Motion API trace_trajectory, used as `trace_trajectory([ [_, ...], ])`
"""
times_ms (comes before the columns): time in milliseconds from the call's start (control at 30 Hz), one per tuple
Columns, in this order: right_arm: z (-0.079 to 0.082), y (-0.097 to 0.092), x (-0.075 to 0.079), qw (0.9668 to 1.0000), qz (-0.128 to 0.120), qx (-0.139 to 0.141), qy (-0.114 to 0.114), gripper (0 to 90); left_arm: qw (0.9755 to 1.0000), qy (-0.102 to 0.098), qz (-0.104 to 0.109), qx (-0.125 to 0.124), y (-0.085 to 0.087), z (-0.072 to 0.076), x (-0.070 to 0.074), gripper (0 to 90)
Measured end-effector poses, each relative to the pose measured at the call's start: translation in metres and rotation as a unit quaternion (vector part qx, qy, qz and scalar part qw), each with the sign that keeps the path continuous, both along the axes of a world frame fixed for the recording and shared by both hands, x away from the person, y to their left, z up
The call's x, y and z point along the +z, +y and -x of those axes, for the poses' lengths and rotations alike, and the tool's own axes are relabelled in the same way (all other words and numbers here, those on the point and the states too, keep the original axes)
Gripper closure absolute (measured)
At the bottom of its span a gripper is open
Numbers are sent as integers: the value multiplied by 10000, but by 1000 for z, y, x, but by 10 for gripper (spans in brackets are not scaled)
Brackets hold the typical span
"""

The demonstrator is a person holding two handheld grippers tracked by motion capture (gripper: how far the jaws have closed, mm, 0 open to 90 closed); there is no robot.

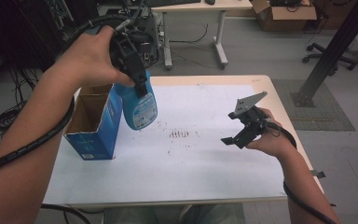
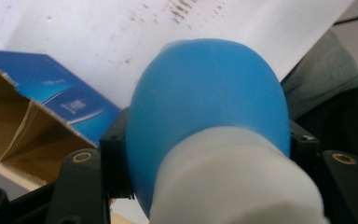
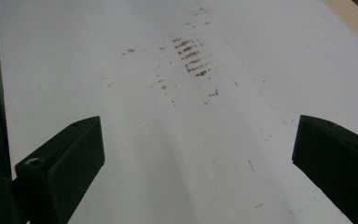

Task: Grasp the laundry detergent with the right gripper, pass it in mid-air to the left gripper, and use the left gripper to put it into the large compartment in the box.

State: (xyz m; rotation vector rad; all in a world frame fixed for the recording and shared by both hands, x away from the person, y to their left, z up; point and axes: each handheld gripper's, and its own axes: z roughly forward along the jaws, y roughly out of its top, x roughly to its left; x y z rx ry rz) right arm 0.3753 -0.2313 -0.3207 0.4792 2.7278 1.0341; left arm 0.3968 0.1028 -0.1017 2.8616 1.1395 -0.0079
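the label on the blue bottle (image 1: 139, 103) is too blurred to read. an open blue carton (image 1: 94, 122) stands just beside it on the white table sheet (image 1: 200, 163), which carries brown smudges (image 1: 179, 134). the left gripper (image 1: 137, 81) pinches the bottle's neck, lifted clear. the right gripper (image 1: 230, 141) hovers spread, well apart.

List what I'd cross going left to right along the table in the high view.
Open blue box → blue bottle held up in the left gripper → brown smudges on the white sheet → right gripper, open.
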Motion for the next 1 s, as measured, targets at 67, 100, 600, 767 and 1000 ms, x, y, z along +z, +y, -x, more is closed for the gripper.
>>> trace_trajectory([
  [67,0,-1,-1,10000,17,-7,14,21,9998,-73,-21,179,5,-1,4,380],
  [100,-1,-1,-1,10000,22,-2,17,21,9996,-99,-41,244,7,-1,6,380],
  [600,-5,5,6,9992,380,114,47,21,9831,-148,205,1811,53,-16,24,381],
  [767,-7,9,13,9974,685,208,55,21,9782,-176,227,2055,66,-18,29,381],
  [1000,-9,14,25,9937,930,523,332,20,9720,-147,250,2331,80,-21,35,380],
])
